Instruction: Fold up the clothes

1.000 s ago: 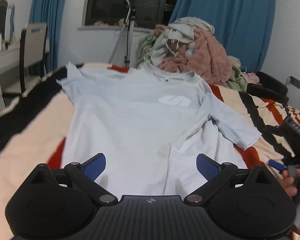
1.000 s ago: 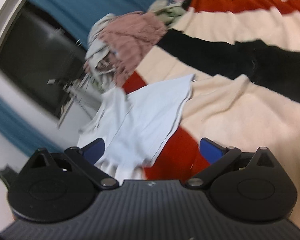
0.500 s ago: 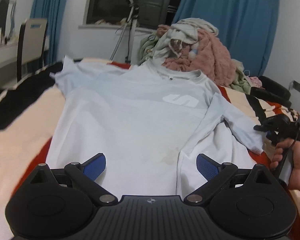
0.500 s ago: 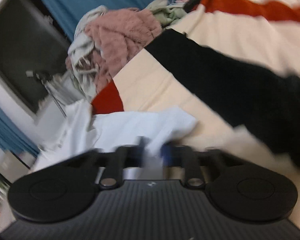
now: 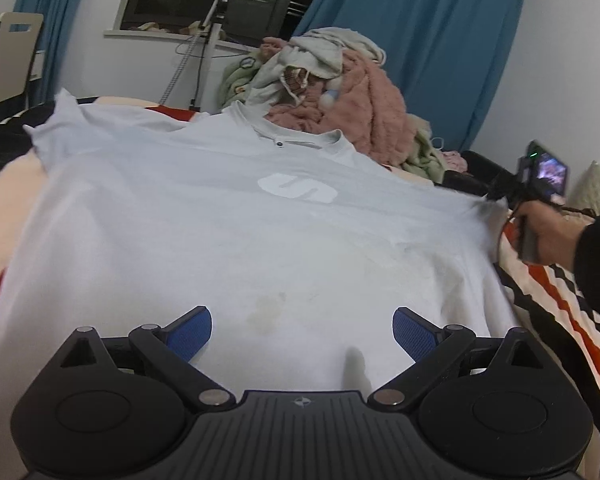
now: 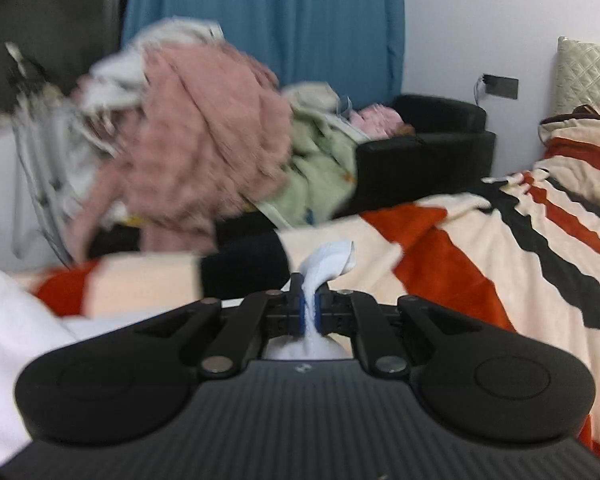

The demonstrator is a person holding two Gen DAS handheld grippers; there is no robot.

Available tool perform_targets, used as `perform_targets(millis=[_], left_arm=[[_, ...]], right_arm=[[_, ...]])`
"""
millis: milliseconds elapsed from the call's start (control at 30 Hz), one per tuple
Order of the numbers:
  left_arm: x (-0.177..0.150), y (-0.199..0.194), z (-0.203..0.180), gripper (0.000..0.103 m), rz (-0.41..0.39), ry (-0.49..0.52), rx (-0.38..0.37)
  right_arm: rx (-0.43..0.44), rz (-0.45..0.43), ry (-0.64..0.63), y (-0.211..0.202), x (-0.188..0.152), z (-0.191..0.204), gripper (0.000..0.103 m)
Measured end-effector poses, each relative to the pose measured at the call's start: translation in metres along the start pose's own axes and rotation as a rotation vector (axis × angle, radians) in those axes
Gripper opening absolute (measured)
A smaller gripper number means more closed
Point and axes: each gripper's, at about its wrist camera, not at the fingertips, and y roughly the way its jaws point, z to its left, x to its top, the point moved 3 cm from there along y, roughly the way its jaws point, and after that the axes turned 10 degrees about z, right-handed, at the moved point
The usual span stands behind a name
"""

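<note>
Right gripper (image 6: 309, 312) clenched on the sleeve (image 6: 328, 258) of the T-shirt (image 5: 228, 232), held off to the right of the blanket (image 6: 480, 264). Left gripper (image 5: 302, 330) spread wide over the hem, gripping nothing. Best to keep the sleeve taut and low, carry it across the chest in one sweep, then pin the hem first to stop bunching.

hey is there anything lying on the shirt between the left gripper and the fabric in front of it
Nothing visible. The left gripper hangs open over the pale T-shirt, whose front lies bare up to the collar. The clothes pile sits beyond the collar. The right gripper is shut on the shirt's sleeve at the far side.
</note>
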Motion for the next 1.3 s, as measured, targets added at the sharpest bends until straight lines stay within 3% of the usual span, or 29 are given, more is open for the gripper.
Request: perform_targets(millis=[67, 133, 200, 233, 300, 433, 533, 667, 767, 867, 1033, 1167, 1300], left_arm=[[0.0, 0.007, 0.0, 0.098, 0.002, 0.011, -0.004], [0.0, 0.014, 0.0, 0.098, 0.013, 0.021, -0.005], [0.0, 0.019, 0.001, 0.098, 0.02, 0.026, -0.005], [0.0, 0.019, 0.001, 0.098, 0.018, 0.028, -0.006], [0.001, 0.019, 0.001, 0.098, 0.016, 0.026, -0.006], [-0.001, 0.01, -0.004, 0.098, -0.002, 0.048, 0.023], [-0.002, 0.002, -0.008, 0.096, -0.001, 0.073, 0.068], [-0.003, -0.022, -0.009, 0.096, -0.029, 0.069, 0.04], [-0.006, -0.044, -0.016, 0.096, -0.05, 0.084, 0.02], [-0.008, -0.065, -0.024, 0.096, -0.035, 0.089, -0.013], [-0.019, -0.097, -0.037, 0.094, -0.031, 0.123, -0.103], [-0.037, -0.11, -0.056, 0.088, 0.053, 0.192, -0.251], [-0.061, -0.127, -0.087, 0.083, 0.048, 0.331, -0.309]], right_arm=[[0.005, 0.011, -0.048, 0.012, -0.006, 0.005, 0.011], [0.012, 0.016, -0.091, 0.019, -0.012, 0.011, 0.026], [0.039, 0.02, -0.051, 0.015, -0.024, 0.011, 0.086], [0.052, 0.021, -0.032, 0.012, -0.029, 0.011, 0.094], [0.075, -0.019, -0.023, -0.01, -0.044, 0.013, 0.092], [0.08, -0.006, 0.01, -0.068, -0.071, 0.018, 0.092], [0.128, -0.016, 0.01, -0.146, -0.096, 0.022, 0.092], [0.244, -0.032, 0.026, -0.261, -0.136, 0.019, 0.092], [0.345, 0.023, 0.054, -0.335, -0.172, 0.017, 0.092], [0.359, -0.017, 0.102, -0.394, -0.21, 0.006, 0.092], [0.364, -0.019, 0.148, -0.44, -0.255, -0.008, 0.092], [0.365, -0.093, 0.152, -0.455, -0.251, -0.017, 0.092], [0.32, -0.182, 0.129, -0.466, -0.247, -0.028, 0.092]])
